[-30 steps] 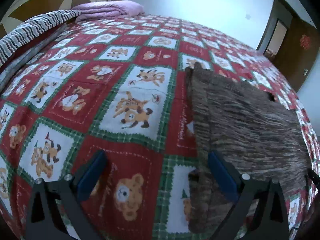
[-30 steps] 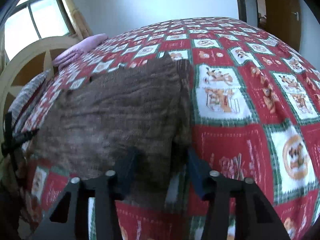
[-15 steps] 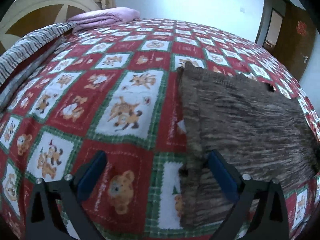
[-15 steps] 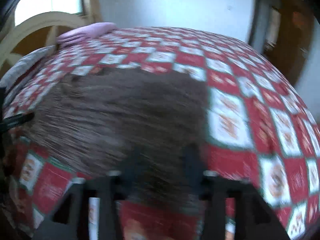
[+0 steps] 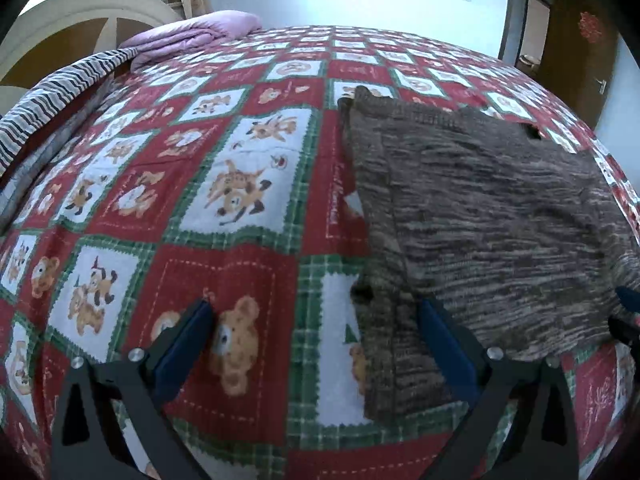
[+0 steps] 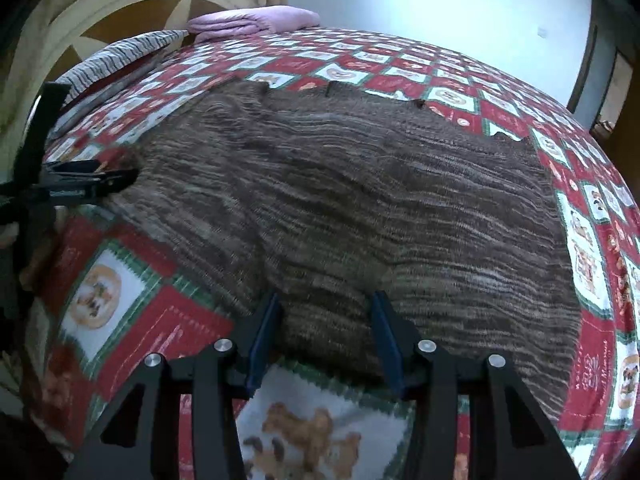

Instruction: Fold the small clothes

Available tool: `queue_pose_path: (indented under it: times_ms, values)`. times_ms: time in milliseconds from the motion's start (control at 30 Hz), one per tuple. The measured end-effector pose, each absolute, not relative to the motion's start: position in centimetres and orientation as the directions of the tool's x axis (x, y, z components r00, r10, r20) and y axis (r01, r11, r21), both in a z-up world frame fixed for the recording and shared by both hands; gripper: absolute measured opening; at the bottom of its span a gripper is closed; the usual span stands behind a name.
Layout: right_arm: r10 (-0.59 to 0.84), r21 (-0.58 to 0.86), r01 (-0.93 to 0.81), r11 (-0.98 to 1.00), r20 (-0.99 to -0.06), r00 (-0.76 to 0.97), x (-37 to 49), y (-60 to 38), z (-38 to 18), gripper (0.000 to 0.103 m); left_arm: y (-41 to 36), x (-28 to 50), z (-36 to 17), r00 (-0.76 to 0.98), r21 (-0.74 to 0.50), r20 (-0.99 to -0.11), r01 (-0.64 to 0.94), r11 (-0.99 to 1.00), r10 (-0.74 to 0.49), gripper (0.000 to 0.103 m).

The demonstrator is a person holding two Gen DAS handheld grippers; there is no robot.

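A brown knitted garment (image 5: 492, 216) lies spread flat on the red and green patchwork bedspread (image 5: 224, 184). It fills the middle of the right wrist view (image 6: 340, 200). My left gripper (image 5: 316, 332) is open wide and low over the bed at the garment's left near corner, its right finger at the knit's edge. My right gripper (image 6: 326, 320) is open, its jaws straddling the garment's near hem. The left gripper also shows at the left edge of the right wrist view (image 6: 96, 180), at the garment's side.
A folded purple blanket (image 5: 196, 34) and a striped cloth (image 5: 52, 96) lie at the head of the bed by the cream headboard (image 6: 132, 8). A dark wooden door (image 5: 580, 40) stands at the far right.
The right gripper has swung left along the garment's near edge, from its right corner to the middle of the hem. The left gripper has shifted a little and stays open.
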State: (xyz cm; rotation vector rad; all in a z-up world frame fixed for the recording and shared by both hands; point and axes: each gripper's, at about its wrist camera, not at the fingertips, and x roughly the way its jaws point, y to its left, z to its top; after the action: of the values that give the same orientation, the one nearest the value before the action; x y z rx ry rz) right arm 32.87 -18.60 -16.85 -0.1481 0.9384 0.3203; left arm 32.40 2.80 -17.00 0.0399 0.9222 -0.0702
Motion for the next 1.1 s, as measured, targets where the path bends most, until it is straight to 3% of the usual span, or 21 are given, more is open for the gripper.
queue_pose_path:
  times_ms: [233, 333, 433, 500, 633, 767, 833, 900, 1100]
  values:
    - [0.291, 0.21, -0.201, 0.957, -0.716, 0.634, 38.8, -23.4, -13.4, 0.049, 3.0, 32.2, -17.1, 0.615, -0.008, -0.787, 0.069, 0.998, -0.05, 0.103]
    - [0.253, 0.254, -0.09, 0.963, -0.744, 0.619, 43.3, -26.0, -14.0, 0.049, 2.9, 31.9, -17.1, 0.628, -0.003, -0.777, 0.065, 0.998, -0.043, 0.103]
    - [0.152, 0.145, -0.056, 0.988, -0.816, 0.558, 46.7, -25.7, -16.1, 0.049, 3.0, 31.7, -17.1, 0.641, -0.014, -0.766, 0.063, 0.998, -0.051, 0.103]
    - [0.036, 0.029, -0.021, 0.999, -0.805, 0.592, 48.2, -25.5, -16.3, 0.049, 3.4, 31.6, -17.0, 0.647, -0.036, -0.759, 0.068, 0.997, -0.072, 0.103]
    - [-0.061, -0.019, 0.073, 0.997, -0.774, 0.63, 48.4, -24.3, -14.5, 0.049, 3.6, 31.4, -17.0, 0.656, -0.058, -0.75, 0.07, 0.996, -0.09, 0.103]
    - [0.163, 0.01, -0.25, 0.968, -0.783, 0.6, 47.0, -16.5, -14.1, 0.049, 2.9, 31.3, -17.1, 0.665, -0.01, -0.745, 0.065, 0.998, -0.05, 0.103]
    - [0.145, -0.037, -0.304, 0.952, -0.821, 0.553, 47.8, -13.7, -15.5, 0.049, 3.1, 31.3, -17.1, 0.665, -0.022, -0.744, 0.065, 0.998, -0.06, 0.103]
    - [0.079, -0.092, -0.266, 0.96, -0.82, 0.567, 50.0, -12.9, -16.6, 0.05, 3.1, 31.3, -17.2, 0.663, -0.016, -0.747, 0.066, 0.998, -0.055, 0.103]
    - [-0.001, 0.01, 0.014, 1.0, -0.8, 0.6, 55.5, -16.6, -15.7, 0.051, 2.7, 31.3, -17.3, 0.664, 0.004, -0.747, 0.065, 0.998, -0.04, 0.103]
